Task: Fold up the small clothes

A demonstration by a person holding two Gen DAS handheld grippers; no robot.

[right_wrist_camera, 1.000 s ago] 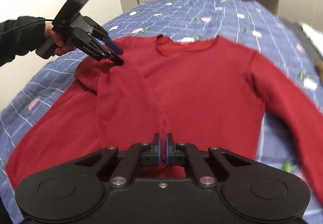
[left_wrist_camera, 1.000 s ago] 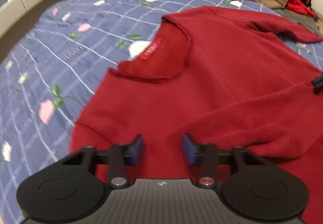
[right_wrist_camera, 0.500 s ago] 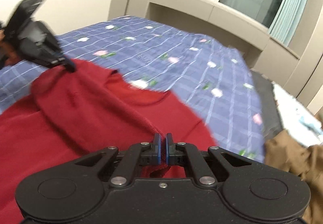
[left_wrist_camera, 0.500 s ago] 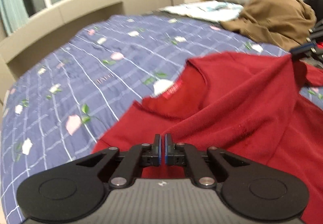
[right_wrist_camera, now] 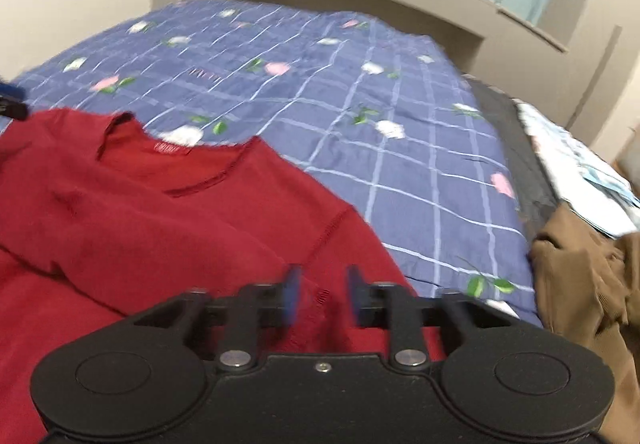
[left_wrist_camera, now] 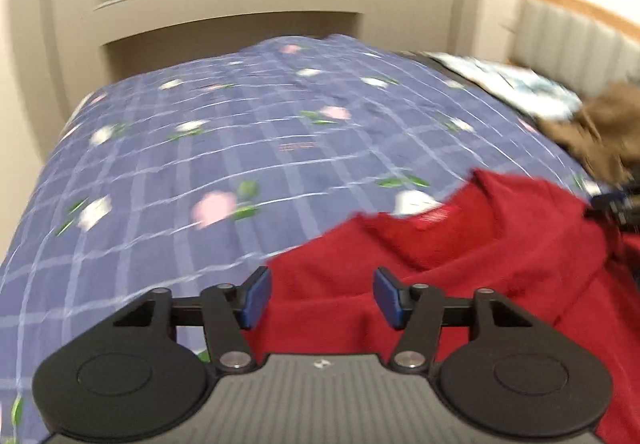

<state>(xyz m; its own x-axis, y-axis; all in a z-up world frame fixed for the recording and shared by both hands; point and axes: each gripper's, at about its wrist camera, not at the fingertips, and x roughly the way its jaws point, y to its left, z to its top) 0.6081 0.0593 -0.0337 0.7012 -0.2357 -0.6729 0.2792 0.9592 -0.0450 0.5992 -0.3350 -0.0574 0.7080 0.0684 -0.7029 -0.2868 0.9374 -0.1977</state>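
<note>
In your left wrist view, your left gripper (left_wrist_camera: 322,296) has its fingers spread apart above the red sweater (left_wrist_camera: 460,256) on the bed (left_wrist_camera: 240,148). In your right wrist view, your right gripper (right_wrist_camera: 322,294) is likewise parted over the sweater's shoulder.

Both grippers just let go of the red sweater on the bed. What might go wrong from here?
The folded-over part of the red sweater lies bunched and uneven, so the fold may set crooked. The open left gripper and right gripper hang just above the cloth and could snag it. The brown garment lies near.
</note>
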